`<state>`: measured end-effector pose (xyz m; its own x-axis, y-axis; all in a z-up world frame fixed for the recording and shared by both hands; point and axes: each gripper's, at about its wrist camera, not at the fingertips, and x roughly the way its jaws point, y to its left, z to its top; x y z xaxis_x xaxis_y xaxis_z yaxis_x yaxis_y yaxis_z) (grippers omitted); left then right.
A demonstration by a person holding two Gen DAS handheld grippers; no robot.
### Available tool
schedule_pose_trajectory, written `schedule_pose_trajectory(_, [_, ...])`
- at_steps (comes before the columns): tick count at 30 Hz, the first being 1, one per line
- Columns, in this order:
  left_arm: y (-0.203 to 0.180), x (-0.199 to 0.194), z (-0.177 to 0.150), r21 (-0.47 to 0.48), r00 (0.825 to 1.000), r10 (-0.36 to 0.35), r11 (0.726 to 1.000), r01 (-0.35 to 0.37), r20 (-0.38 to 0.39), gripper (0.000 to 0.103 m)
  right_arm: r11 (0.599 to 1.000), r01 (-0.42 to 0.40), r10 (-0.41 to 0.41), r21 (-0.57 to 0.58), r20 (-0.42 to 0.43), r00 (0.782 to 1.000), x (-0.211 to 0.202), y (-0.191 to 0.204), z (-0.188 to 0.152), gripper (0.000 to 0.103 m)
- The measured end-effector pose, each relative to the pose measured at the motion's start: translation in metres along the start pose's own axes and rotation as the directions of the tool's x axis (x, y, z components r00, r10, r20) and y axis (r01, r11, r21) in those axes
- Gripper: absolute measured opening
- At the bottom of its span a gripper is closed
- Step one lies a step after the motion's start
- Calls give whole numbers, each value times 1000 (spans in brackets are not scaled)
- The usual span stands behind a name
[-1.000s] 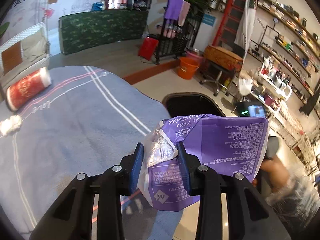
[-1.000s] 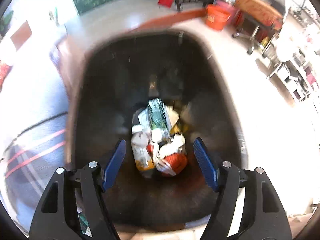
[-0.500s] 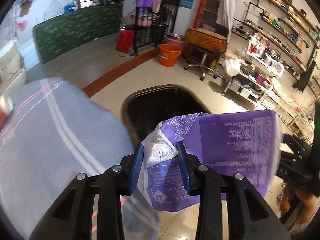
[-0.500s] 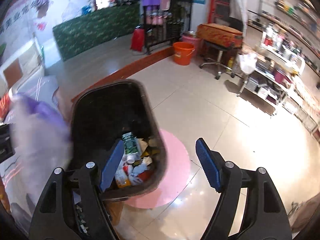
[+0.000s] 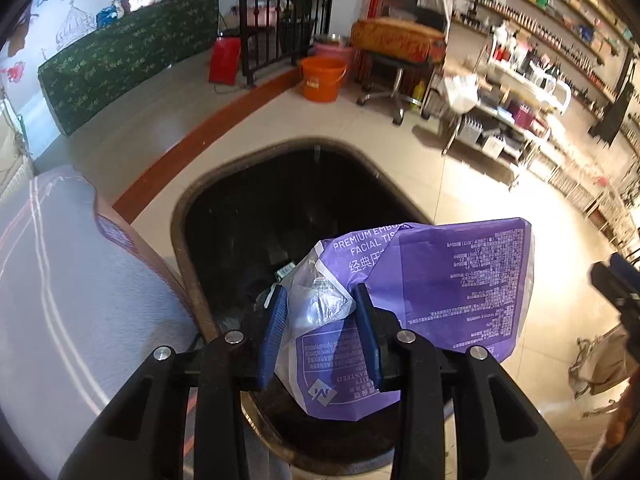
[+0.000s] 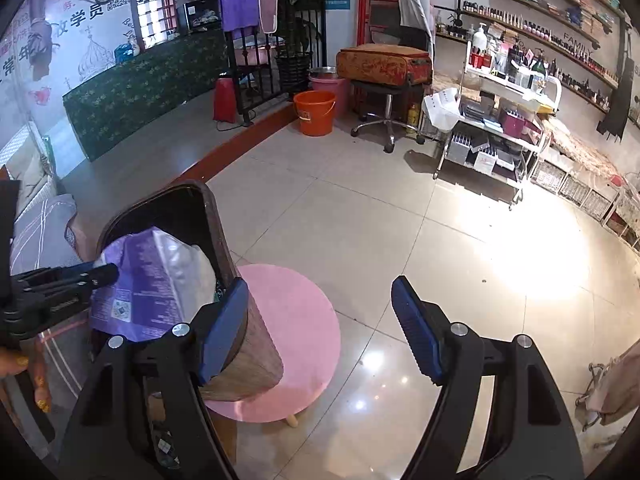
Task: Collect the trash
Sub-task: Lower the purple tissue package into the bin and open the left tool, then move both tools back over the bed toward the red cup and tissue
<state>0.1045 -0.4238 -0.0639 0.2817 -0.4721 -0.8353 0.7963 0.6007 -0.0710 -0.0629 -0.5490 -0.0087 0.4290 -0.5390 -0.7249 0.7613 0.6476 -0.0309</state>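
Note:
My left gripper (image 5: 320,328) is shut on a crumpled purple facial-tissue wrapper (image 5: 448,284), which hangs over the open mouth of a dark trash bin (image 5: 192,216). The same wrapper (image 6: 148,280) shows in the right wrist view, over the bin (image 6: 224,240), with the left gripper (image 6: 100,274) reaching in from the left. My right gripper (image 6: 320,324) stands open with nothing between its fingers, off to the right of the bin above the floor. Some trash lies deep inside the bin, mostly hidden by the wrapper.
A bed with a grey striped cover (image 5: 60,300) lies left of the bin. The bin stands on a round pink stool (image 6: 296,340). Further back are an orange bucket (image 6: 314,112), a wheeled stool (image 6: 384,120), a white trolley (image 6: 500,136) and a tiled floor (image 6: 400,220).
The left gripper carried the wrapper from over the bed to above the bin's mouth. The right gripper rose out of the bin and swung right, now looking across the floor.

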Motion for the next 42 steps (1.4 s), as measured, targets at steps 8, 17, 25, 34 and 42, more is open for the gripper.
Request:
schedule_pose_trajectory(8, [3,27,-2,9,996,-40,999,41,-83,54,1000,-15,16,22,-27,1000,8,-2,-5,74])
schedule_pose_trajectory(17, [-1,13,-9,11,996,-72,997,73,-46,83,999,-30,30,21,-26,999,11,3,-5,74])
schedule_pose_trajectory(25, [11,-26,-20,-4,996,-92,996,92,13,86,998,-65,65,-18,-38,997,13,24,-5,75])
schedule_pose_trajectory(34, [62,-82,-57,-41,996,-57,997,60,73,91,969,-209,200,-130,-76,977,12,86,-7,78])
schedule_pose_trajectory(42, [137,-122,-97,-208,991,87,976,-65,101,91,898,-352,329,-266,-126,936,3,176,-21,79])
